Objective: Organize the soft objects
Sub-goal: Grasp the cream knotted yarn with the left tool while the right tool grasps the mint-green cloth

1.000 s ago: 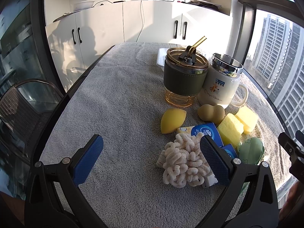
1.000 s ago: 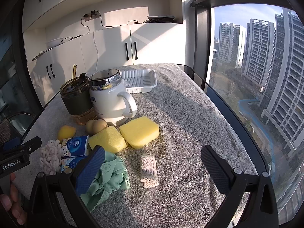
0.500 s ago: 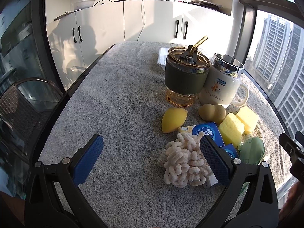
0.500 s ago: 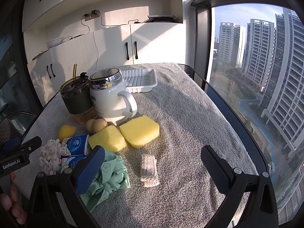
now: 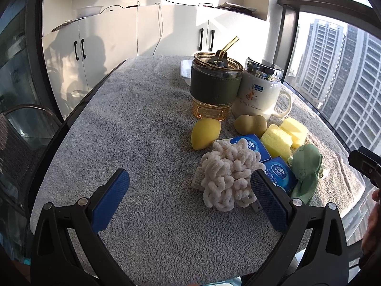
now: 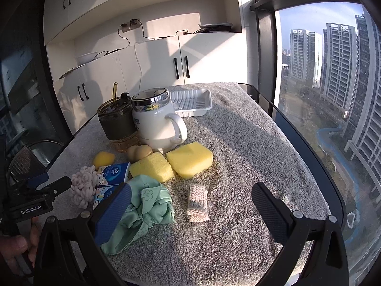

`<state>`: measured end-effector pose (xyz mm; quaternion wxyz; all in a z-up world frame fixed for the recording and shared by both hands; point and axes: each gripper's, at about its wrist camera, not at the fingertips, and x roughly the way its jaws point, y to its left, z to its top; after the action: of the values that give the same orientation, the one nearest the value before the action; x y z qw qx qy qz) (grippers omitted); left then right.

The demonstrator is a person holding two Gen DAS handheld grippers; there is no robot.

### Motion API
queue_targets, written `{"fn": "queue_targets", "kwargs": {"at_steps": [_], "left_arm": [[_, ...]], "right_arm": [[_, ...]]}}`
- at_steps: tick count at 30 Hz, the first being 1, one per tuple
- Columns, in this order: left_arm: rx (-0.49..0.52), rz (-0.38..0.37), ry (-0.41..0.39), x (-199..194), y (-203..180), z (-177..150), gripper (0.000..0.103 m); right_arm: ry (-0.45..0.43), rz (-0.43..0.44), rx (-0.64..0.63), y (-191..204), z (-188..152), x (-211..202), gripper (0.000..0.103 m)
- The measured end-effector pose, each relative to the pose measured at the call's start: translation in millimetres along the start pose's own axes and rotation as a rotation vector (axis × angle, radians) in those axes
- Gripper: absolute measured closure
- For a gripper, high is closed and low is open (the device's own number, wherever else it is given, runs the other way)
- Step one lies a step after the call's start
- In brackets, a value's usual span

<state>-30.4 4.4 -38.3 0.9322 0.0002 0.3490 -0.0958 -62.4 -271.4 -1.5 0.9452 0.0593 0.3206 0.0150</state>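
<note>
Soft things lie clustered on the grey towel-covered table [image 5: 142, 124]. A cream loopy chenille bundle [image 5: 227, 171] sits just ahead of my left gripper [image 5: 189, 194], which is open and holds nothing. Behind the bundle are two blue tissue packs [image 5: 252, 146], a yellow egg-shaped puff [image 5: 204, 133], an olive gourd-shaped puff [image 5: 250, 124] and two yellow sponges [image 6: 189, 158]. A crumpled green cloth [image 6: 145, 205] lies against the left finger of my right gripper [image 6: 191, 212], also open. A folded beige knit cloth [image 6: 197, 202] lies between its fingers, further ahead.
An amber glass tumbler with a dark green sleeve and straw [image 5: 215, 88] and a white lidded mug [image 5: 259, 95] stand behind the soft things. A white plastic tray [image 6: 191, 102] sits at the table's far end. White cabinets stand beyond; a window runs along the right edge.
The left gripper's view has drifted slightly, so the objects sit a little higher and further right in it. The right gripper's view is unchanged. Both stay open.
</note>
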Motion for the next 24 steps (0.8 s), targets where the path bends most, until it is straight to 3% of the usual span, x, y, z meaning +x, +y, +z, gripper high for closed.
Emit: {"fn": "queue_targets", "kwargs": {"at_steps": [2, 6, 11, 19, 21, 23, 24], "left_arm": [[0.017, -0.008, -0.004, 0, 1, -7, 0.0], [0.058, -0.022, -0.032, -2, 1, -7, 0.0], [0.051, -0.019, 0.003, 13, 4, -4, 0.0], [0.052, -0.083, 0.036, 28, -2, -3, 0.0], [0.057, -0.101, 0.037, 29, -6, -1, 0.001], [0.063, -0.115, 0.033, 28, -11, 2, 0.001], [0.065, -0.118, 0.036, 28, -12, 3, 0.001]], "right_arm": [[0.026, 0.062, -0.009, 5, -6, 4, 0.0], [0.082, 0.102, -0.03, 19, -8, 24, 0.001], [0.172, 0.172, -0.049, 38, -10, 54, 0.023], [0.258, 0.179, -0.034, 39, -20, 87, 0.024], [0.258, 0.206, -0.011, 35, -18, 90, 0.03], [0.247, 0.229, -0.016, 35, -18, 88, 0.044], [0.24, 0.233, -0.024, 35, -17, 86, 0.047]]}}
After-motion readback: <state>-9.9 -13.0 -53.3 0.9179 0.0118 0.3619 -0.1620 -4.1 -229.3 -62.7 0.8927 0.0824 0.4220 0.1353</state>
